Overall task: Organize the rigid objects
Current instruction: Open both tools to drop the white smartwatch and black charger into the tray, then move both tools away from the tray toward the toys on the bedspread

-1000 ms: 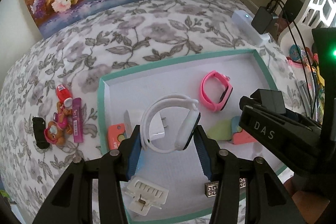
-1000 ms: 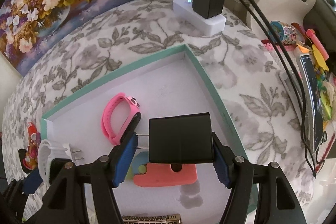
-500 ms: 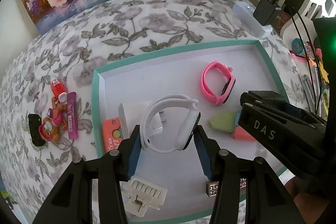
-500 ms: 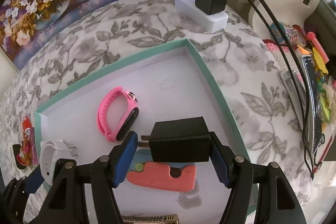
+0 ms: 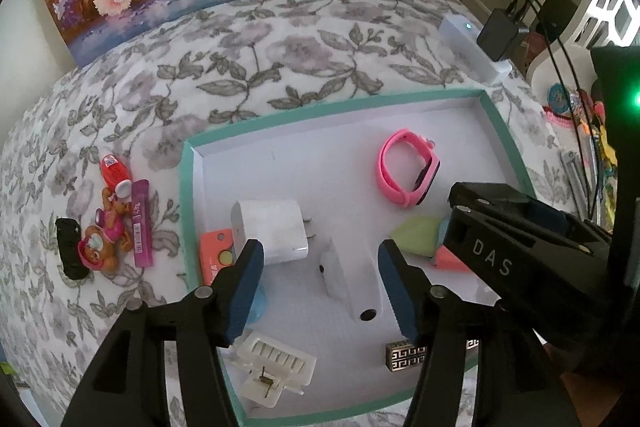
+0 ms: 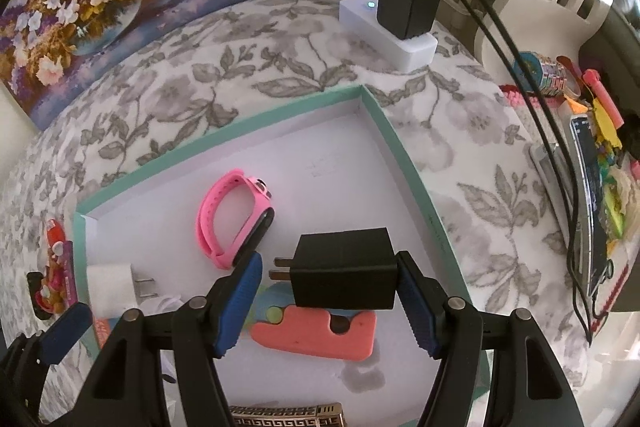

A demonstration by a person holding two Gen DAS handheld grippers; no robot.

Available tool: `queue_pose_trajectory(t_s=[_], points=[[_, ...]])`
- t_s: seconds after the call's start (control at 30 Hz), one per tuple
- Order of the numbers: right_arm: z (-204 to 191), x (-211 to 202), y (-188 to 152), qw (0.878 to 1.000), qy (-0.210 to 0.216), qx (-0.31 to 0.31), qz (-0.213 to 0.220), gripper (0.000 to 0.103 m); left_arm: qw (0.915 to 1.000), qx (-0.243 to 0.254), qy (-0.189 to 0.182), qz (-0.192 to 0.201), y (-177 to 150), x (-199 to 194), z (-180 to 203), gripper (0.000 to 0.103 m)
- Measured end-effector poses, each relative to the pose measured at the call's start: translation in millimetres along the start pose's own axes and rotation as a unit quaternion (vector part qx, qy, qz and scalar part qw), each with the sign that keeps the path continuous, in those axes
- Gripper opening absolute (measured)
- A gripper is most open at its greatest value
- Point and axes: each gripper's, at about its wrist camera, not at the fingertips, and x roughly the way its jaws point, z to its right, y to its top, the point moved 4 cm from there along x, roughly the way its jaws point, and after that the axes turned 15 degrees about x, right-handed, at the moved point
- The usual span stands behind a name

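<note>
The left gripper (image 5: 320, 267) is hanging with its jaws spread wide and gripping nothing, the white smartwatch (image 5: 347, 277) lying flat on the tray floor between its blue pads. The right gripper (image 6: 330, 291) is also standing open, the black plug-in charger block (image 6: 344, 275) sitting between its pads (touching the right pad, apart from the left). Both are hovering over the teal-rimmed white cardboard tray (image 5: 186, 187), which is resting on the floral bedspread (image 5: 240, 59) and also holding a pink smartwatch (image 6: 234, 219) and a white wall charger (image 5: 272, 231).
</note>
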Motion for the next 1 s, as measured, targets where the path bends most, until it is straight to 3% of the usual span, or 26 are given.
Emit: queue_pose_trajectory(t_s=[0.1,0.4,0.63,0.73,0.87,0.93,1.0], points=[[-2,-4,0,1.0,0.008,0.002,0.002,0.08,1.0,-0.007,0.0,0.003,0,-5,-5,0.062],[-6,-10,0,1.0,0.012,-0.001,0.009,0.08,0.9987,-0.05,0.013,0.0,-5,-9,-35,0.064],[-11,-10,-2,1.0,0.01,-0.013,0.009,0.08,0.9954,-0.091,0.03,-0.004,-14,-8,-64,0.072],[-13,-10,-4,1.0,0.012,-0.015,0.008,0.082,0.9935,-0.107,0.036,-0.007,-18,-8,-76,0.083],[-19,-10,-7,1.0,0.009,-0.023,0.009,0.083,0.9911,-0.124,0.047,-0.014,-23,-6,-88,0.084],[-23,-10,-10,0.999,0.009,-0.03,0.009,0.086,0.99,-0.129,0.052,-0.019,-25,-5,-92,0.09],[-26,-9,-12,0.999,0.011,-0.035,0.007,0.1,0.9888,-0.137,0.054,-0.023,-28,-4,-97,0.092]])
